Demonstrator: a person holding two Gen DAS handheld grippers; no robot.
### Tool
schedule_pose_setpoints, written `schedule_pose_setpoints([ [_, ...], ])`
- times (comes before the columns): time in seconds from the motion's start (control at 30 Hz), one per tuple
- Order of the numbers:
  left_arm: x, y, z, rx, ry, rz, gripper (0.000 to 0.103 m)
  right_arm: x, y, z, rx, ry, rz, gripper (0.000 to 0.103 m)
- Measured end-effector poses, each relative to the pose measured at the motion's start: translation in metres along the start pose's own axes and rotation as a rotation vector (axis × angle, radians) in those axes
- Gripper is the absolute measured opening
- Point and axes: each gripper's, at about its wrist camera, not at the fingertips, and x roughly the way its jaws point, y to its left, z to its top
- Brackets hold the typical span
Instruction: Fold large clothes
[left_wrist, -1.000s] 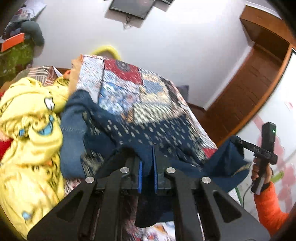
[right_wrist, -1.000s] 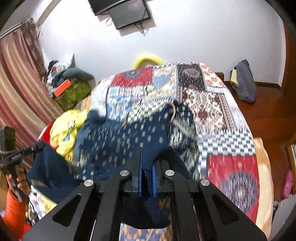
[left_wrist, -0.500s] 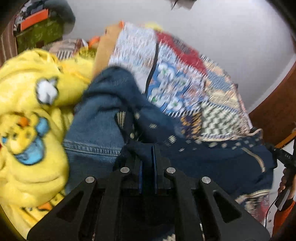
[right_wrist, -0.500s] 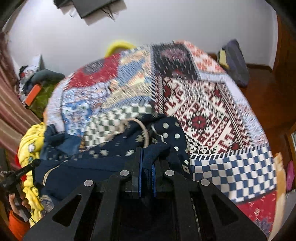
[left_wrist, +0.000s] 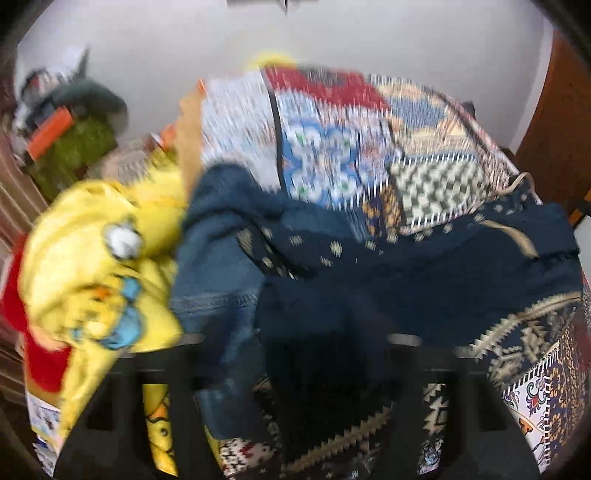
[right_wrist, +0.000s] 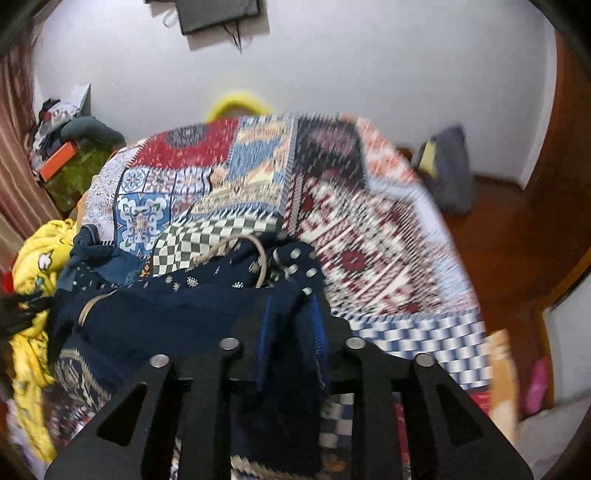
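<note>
Nearest the cameras, the left gripper (left_wrist: 295, 354) has its jaws swinging wide apart, letting go of the navy patterned garment (left_wrist: 406, 273), while the right gripper (right_wrist: 291, 339) is only starting to open, with a fold of that cloth hanging between its blue pads (right_wrist: 265, 332). The garment lies doubled on the patchwork bedspread (right_wrist: 369, 221), beside yellow cartoon-print clothing (left_wrist: 92, 258). Best to release both corners together, then smooth the crease flat. No legible writing shows

1 navy garment (right_wrist: 192, 325), 1 yellow garment (left_wrist: 99, 258), 1 quilt (right_wrist: 369, 221), 2 tools.
</note>
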Motion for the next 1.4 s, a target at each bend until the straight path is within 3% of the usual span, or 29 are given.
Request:
schedule_pose_setpoints([
  [0.07, -0.023, -0.004, -0.005, 0.02, -0.056, -0.011, 0.086, -0.019, 0.008, -0.006, -0.031, -0.021, 0.032, 0.042],
  [0.23, -0.044, -0.023, -0.027, 0.068, -0.045, -0.066, 0.086, -0.03, 0.032, -0.027, -0.102, -0.01, 0.102, 0.043],
  [0.5, 0.003, -0.065, -0.059, 0.052, 0.078, -0.183, 0.086, 0.016, 0.068, -0.061, -0.16, 0.078, 0.142, 0.043],
  [0.63, 0.027, -0.068, -0.045, 0.003, 0.08, -0.216, 0.086, 0.043, 0.081, -0.054, -0.182, 0.135, 0.092, 0.043],
  [0.73, 0.04, -0.065, -0.022, -0.026, 0.062, -0.232, 0.086, 0.057, 0.085, -0.037, -0.174, 0.127, 0.097, 0.043],
  [0.97, 0.082, -0.06, 0.03, 0.026, 0.068, -0.053, 0.086, 0.089, 0.084, 0.006, -0.164, 0.12, 0.026, 0.043],
  [1.07, 0.079, -0.054, 0.05, 0.055, -0.004, 0.143, 0.081, 0.08, 0.078, 0.025, -0.152, 0.041, -0.093, 0.043],
  [1.13, 0.071, -0.047, 0.057, 0.035, -0.032, 0.164, 0.081, 0.07, 0.072, 0.033, -0.123, 0.021, -0.08, 0.043],
  [1.23, 0.048, -0.034, 0.058, -0.014, -0.064, 0.081, 0.081, 0.05, 0.067, 0.034, -0.082, -0.01, 0.013, 0.043],
  [1.4, 0.017, -0.046, 0.034, 0.035, -0.063, -0.062, 0.082, 0.018, 0.091, 0.009, -0.134, -0.009, 0.165, 0.043],
])
